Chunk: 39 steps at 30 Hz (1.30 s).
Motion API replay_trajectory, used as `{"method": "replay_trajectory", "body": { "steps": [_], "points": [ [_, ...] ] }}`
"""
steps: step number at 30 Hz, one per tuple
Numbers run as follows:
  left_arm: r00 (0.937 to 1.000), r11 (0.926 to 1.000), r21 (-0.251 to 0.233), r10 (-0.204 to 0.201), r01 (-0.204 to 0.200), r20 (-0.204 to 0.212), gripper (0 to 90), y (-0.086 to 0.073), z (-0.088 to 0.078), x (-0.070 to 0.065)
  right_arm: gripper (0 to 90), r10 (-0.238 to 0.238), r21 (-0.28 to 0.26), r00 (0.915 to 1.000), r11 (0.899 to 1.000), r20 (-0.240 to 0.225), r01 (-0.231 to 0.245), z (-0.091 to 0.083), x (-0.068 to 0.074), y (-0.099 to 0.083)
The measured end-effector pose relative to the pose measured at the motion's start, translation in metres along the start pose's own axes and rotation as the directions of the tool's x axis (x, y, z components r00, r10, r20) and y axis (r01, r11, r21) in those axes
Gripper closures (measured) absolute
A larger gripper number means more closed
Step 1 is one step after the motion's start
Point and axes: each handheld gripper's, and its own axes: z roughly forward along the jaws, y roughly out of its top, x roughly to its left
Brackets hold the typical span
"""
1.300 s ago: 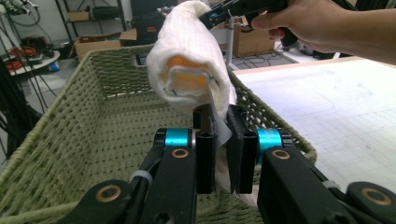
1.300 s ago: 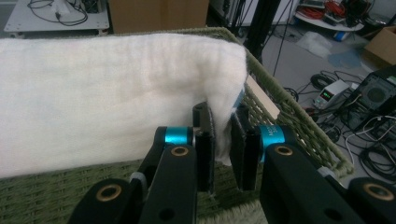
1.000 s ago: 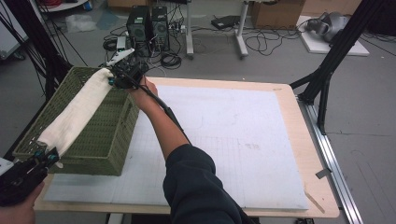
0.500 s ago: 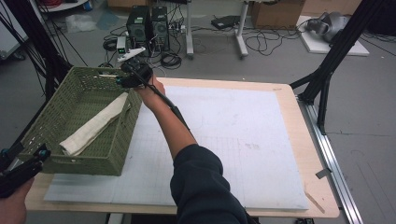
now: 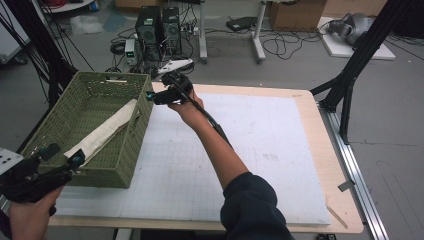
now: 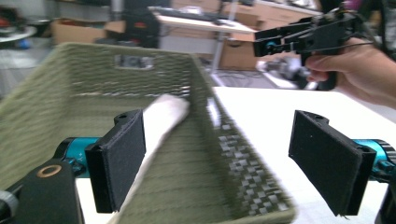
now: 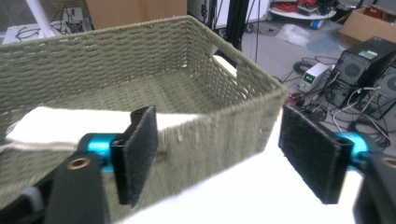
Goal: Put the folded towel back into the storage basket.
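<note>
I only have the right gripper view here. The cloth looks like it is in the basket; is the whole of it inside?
Observer: In the high view the cloth lies slantwise inside the green basket, its near end up at the front rim.
Operator: Is the other hand-held gripper gripping it?
Observer: No. The left hand-held gripper stands wide open, its jaws having just been opening, astride the basket's corner.
Operator: Where is mine?
Observer: The right hand-held gripper hangs open by the basket's far right corner, above the white mat.
</note>
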Motion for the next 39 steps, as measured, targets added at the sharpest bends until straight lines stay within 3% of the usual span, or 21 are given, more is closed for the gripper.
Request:
{"method": "replay_trajectory", "body": {
  "steps": [3, 4, 5, 6, 9, 14, 16, 17, 18, 25, 28, 29, 30, 33, 37, 38, 39],
  "points": [
    [0.9994, 0.9999, -0.002, 0.017, -0.017, 0.032, 19.1, 0.001, 0.007, -0.007, 20.5, 0.006, -0.003, 0.9999, 1.000, 0.014, -0.006, -0.013, -0.003, -0.005],
    [0.9985, 0.9997, -0.001, 0.024, -0.024, 0.049, 19.1, 0.002, 0.011, -0.010, 20.5, 0.011, -0.014, 0.9999, 1.000, 0.013, -0.011, -0.028, -0.007, -0.012],
    [0.9952, 0.9994, 0.007, 0.033, -0.033, 0.092, 19.1, 0.002, 0.019, -0.018, 20.5, 0.019, -0.021, 0.9996, 1.000, 0.021, -0.019, -0.035, -0.009, -0.016],
    [0.9935, 0.9993, 0.010, 0.034, -0.036, 0.109, 19.2, 0.002, 0.023, -0.022, 20.5, 0.021, -0.019, 0.9992, 1.000, 0.033, -0.021, -0.043, -0.012, -0.020],
    [0.9902, 0.9989, 0.016, 0.042, -0.044, 0.134, 19.2, 0.002, 0.030, -0.029, 20.2, 0.039, -0.023, 0.9982, 0.999, 0.045, -0.038, -0.063, -0.021, -0.031],
    [0.9748, 0.9977, 0.038, 0.046, -0.056, 0.218, 20.5, 0.001, 0.050, -0.048, 19.4, 0.042, -0.022, 0.9966, 0.999, 0.070, -0.041, -0.091, -0.030, -0.046],
    [0.9654, 0.9971, 0.048, 0.045, -0.060, 0.257, 19.6, 0.000, 0.059, -0.057, 18.9, 0.057, -0.019, 0.9953, 0.998, 0.078, -0.055, -0.112, -0.034, -0.059],
    [0.9563, 0.9958, 0.058, 0.051, -0.071, 0.288, 19.1, -0.002, 0.069, -0.067, 18.7, 0.060, -0.020, 0.9947, 0.998, 0.084, -0.059, -0.119, -0.036, -0.064],
    [0.9563, 0.9958, 0.058, 0.051, -0.071, 0.288, 18.9, -0.002, 0.069, -0.067, 18.7, 0.060, -0.020, 0.9947, 0.998, 0.084, -0.059, -0.119, -0.036, -0.064],
    [0.9176, 0.9939, 0.056, 0.066, -0.095, 0.392, 19.0, -0.012, 0.103, -0.101, 18.6, 0.083, -0.011, 0.9854, 0.997, 0.149, -0.082, -0.172, -0.043, -0.106],
    [0.8998, 0.9927, 0.056, 0.072, -0.106, 0.430, 19.8, -0.017, 0.116, -0.113, 18.6, 0.108, -0.016, 0.9761, 0.994, 0.189, -0.107, -0.194, -0.047, -0.124],
    [0.8952, 0.9928, 0.054, 0.072, -0.107, 0.440, 19.8, -0.019, 0.121, -0.116, 18.6, 0.121, -0.023, 0.9712, 0.993, 0.206, -0.119, -0.208, -0.049, -0.135],
    [0.8913, 0.9926, 0.054, 0.073, -0.108, 0.448, 19.8, -0.020, 0.125, -0.119, 18.6, 0.121, -0.023, 0.9712, 0.993, 0.206, -0.119, -0.208, -0.049, -0.135],
    [0.8788, 0.9916, 0.053, 0.079, -0.118, 0.471, 19.8, -0.026, 0.135, -0.128, 18.6, 0.133, -0.035, 0.9607, 0.991, 0.244, -0.128, -0.229, -0.050, -0.150],
    [0.8595, 0.9894, 0.053, 0.090, -0.135, 0.503, 20.2, -0.040, 0.151, -0.137, 18.6, 0.158, -0.042, 0.9416, 0.987, 0.297, -0.153, -0.259, -0.047, -0.177],
    [0.8561, 0.9892, 0.054, 0.091, -0.137, 0.509, 20.3, -0.043, 0.153, -0.138, 18.6, 0.158, -0.039, 0.9362, 0.987, 0.314, -0.154, -0.264, -0.045, -0.183],
    [0.8561, 0.9892, 0.054, 0.091, -0.137, 0.509, 20.4, -0.043, 0.153, -0.138, 18.6, 0.158, -0.039, 0.9362, 0.987, 0.314, -0.154, -0.264, -0.045, -0.183]
  ]
}}
